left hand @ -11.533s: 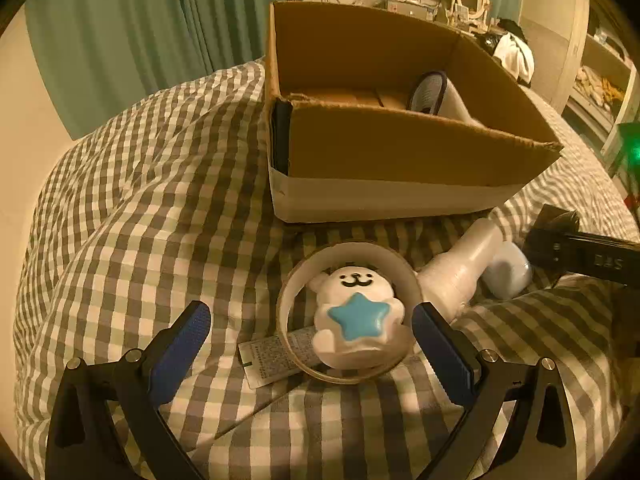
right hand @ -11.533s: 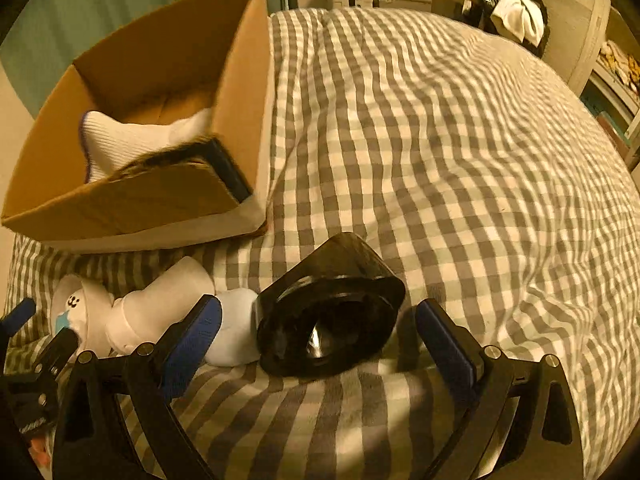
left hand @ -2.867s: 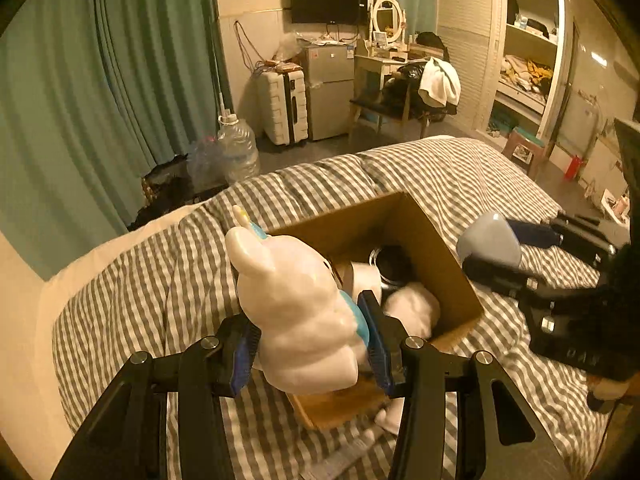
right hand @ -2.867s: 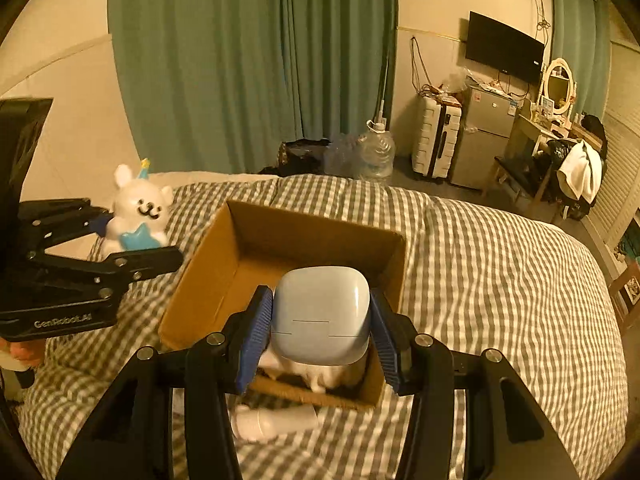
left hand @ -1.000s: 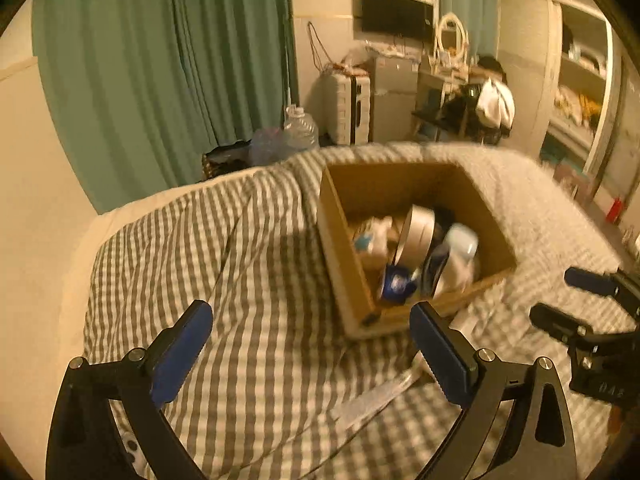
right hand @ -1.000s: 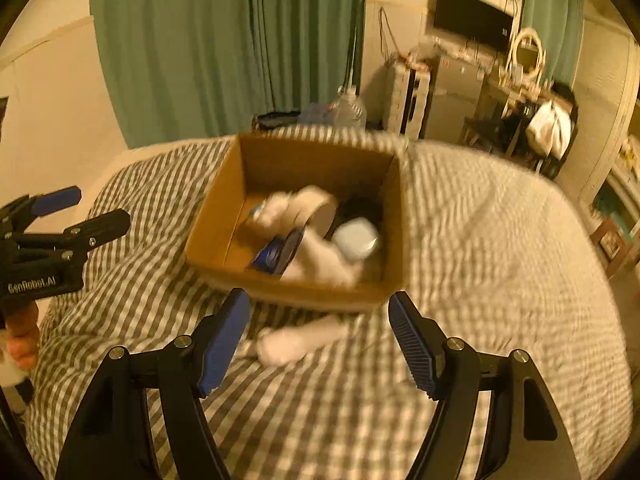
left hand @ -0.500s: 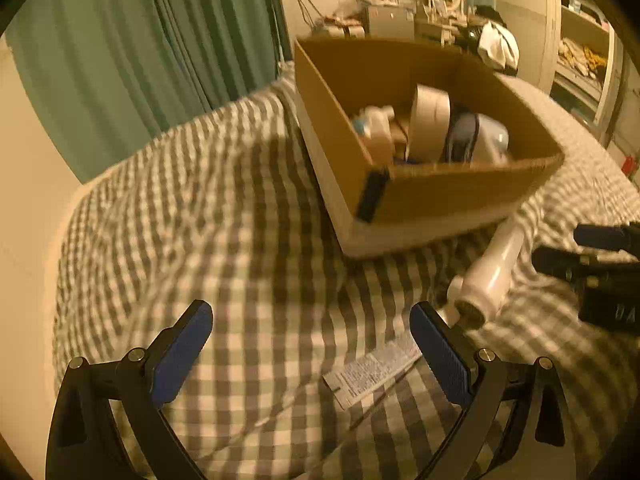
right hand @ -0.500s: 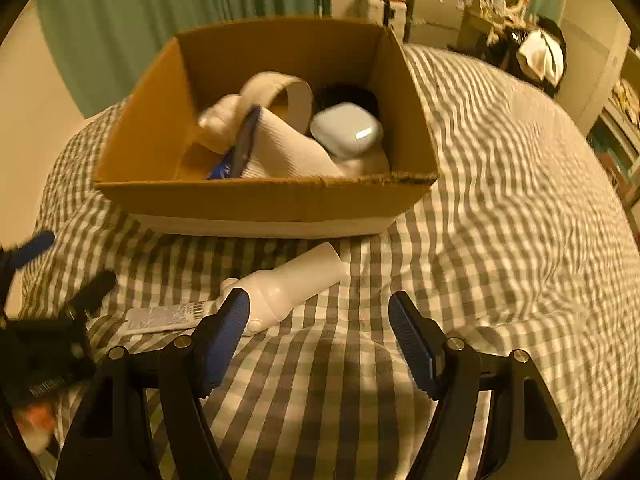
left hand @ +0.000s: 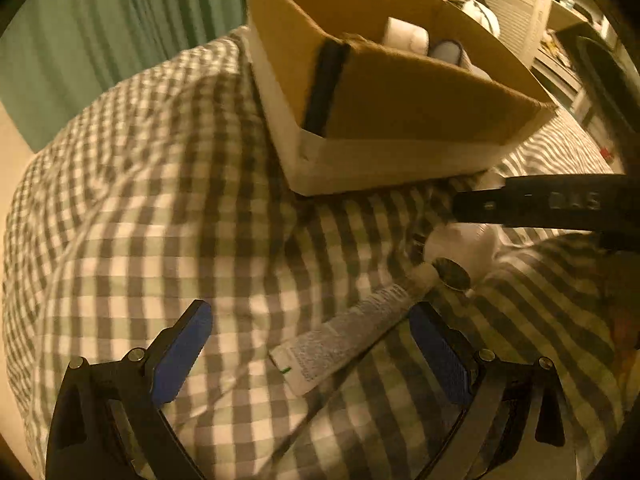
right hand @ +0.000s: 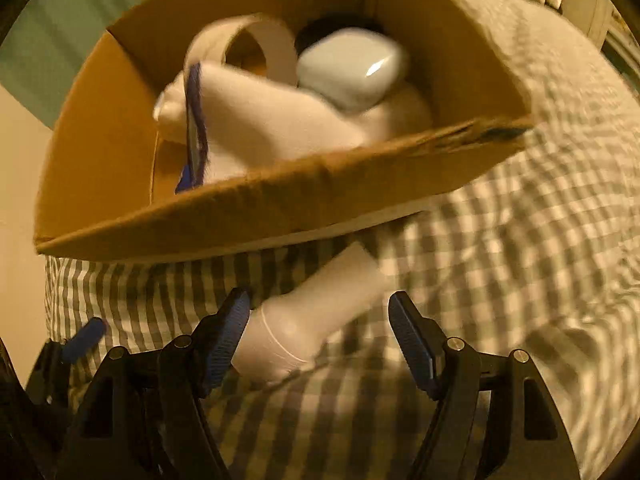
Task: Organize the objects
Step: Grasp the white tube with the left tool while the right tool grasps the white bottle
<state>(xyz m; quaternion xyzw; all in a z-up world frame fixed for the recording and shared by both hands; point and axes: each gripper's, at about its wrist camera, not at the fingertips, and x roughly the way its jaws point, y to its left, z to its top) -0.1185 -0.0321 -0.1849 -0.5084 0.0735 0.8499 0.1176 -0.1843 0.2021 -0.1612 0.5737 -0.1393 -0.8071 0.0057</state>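
Note:
A cardboard box (left hand: 400, 96) (right hand: 280, 204) stands on the checked bedspread (left hand: 160, 208). It holds a tape roll (right hand: 256, 44), a pale blue case (right hand: 352, 68) and a white sock (right hand: 256, 128). A flat tube (left hand: 352, 332) lies between the fingers of my open left gripper (left hand: 312, 352), close in front. A white bottle (right hand: 316, 312) (left hand: 464, 248) lies in front of the box, its wide end between the fingers of my open right gripper (right hand: 320, 332). The right gripper (left hand: 540, 204) reaches over the bottle in the left wrist view.
Green curtains (left hand: 100, 40) hang behind the bed. Furniture and clothes (left hand: 480, 12) show at the far back. The left gripper's blue fingertip (right hand: 84, 338) shows at the lower left of the right wrist view. The bedspread (right hand: 520, 280) spreads out to the right of the box.
Both grippers have come down and closer to the bed. The left one now straddles the tube. The right one now straddles the bottle's wide end.

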